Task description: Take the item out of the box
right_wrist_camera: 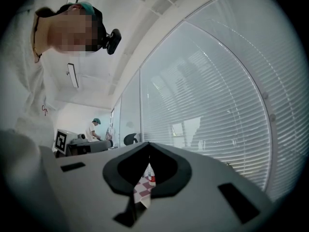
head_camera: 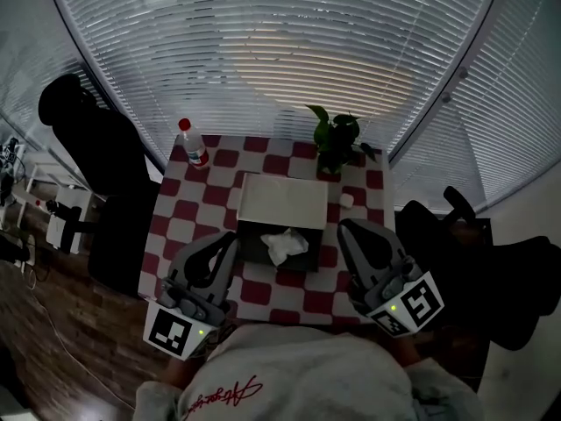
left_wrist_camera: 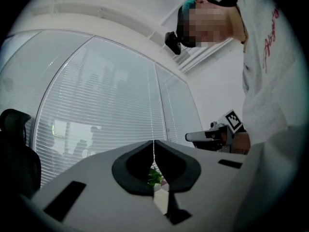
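Both pairs of fingers are pressed shut, and nothing is between them. You can see this in each gripper view, where the two dark fingers meet in a thin line. The left gripper (head_camera: 228, 244) and the right gripper (head_camera: 348, 229) are held over the near side of the table (head_camera: 188, 222), which has a red and white checked cloth on it. Between the two grippers sits a dark box (head_camera: 253, 238). Inside it lies the item (head_camera: 286, 246), a white crumpled thing. The left fingertips are just beside the left side of the box, and the right fingertips are near its right side. Neither gripper touches the item, which lies in the middle between them. The white lid (head_camera: 283, 200) stands open at the far side of the box. A small white thing (head_camera: 347, 201) lies on the cloth beside the lid. Farther back, a bottle (head_camera: 193, 145) with a red cap stands at the far left corner. A green plant (head_camera: 336, 139) stands near the far right corner. Behind the table are white blinds (head_camera: 280, 42).
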`<state>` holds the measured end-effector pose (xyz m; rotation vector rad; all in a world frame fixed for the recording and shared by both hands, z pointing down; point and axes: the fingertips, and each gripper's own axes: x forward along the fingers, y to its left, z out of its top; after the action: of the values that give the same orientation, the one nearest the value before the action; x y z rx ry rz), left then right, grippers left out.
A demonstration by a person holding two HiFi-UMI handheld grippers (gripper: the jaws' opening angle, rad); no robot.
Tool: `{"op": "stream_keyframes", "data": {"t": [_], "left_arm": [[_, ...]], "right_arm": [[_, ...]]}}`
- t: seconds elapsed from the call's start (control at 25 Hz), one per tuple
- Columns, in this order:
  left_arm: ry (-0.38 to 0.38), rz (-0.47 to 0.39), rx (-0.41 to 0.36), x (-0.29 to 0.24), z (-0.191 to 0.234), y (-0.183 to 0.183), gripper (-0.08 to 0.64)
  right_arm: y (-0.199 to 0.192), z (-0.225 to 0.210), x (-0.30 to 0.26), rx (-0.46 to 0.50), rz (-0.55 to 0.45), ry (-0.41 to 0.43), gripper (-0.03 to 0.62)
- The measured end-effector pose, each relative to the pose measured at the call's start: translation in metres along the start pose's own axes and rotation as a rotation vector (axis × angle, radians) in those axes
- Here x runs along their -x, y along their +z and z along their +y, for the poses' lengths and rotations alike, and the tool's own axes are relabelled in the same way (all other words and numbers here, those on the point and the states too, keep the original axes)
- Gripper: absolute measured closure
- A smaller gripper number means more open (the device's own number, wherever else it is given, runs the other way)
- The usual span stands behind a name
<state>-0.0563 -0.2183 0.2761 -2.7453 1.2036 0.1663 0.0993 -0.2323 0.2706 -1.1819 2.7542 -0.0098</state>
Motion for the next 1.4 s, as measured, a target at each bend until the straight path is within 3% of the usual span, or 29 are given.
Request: {"op": "stream_keyframes", "data": {"t": [0.44,0.56,1.4], "left_arm": [[0.045,0.004,-0.005,0.016,0.005,0.0,0.543],[0.047,0.008,-0.008,0.019,0.006,0.002,0.543],[0.123,0.024,-0.013,0.041,0.009,-0.002,0.543]], "right_arm": [[-0.02,0.018,-0.013,0.01,0.077,0.098,0.579],[-0.023,0.022,-0.016,0.01,0.096,0.116,0.485],[-0.075,0.04,-0.028,0.005,0.216,0.21,0.482]]}}
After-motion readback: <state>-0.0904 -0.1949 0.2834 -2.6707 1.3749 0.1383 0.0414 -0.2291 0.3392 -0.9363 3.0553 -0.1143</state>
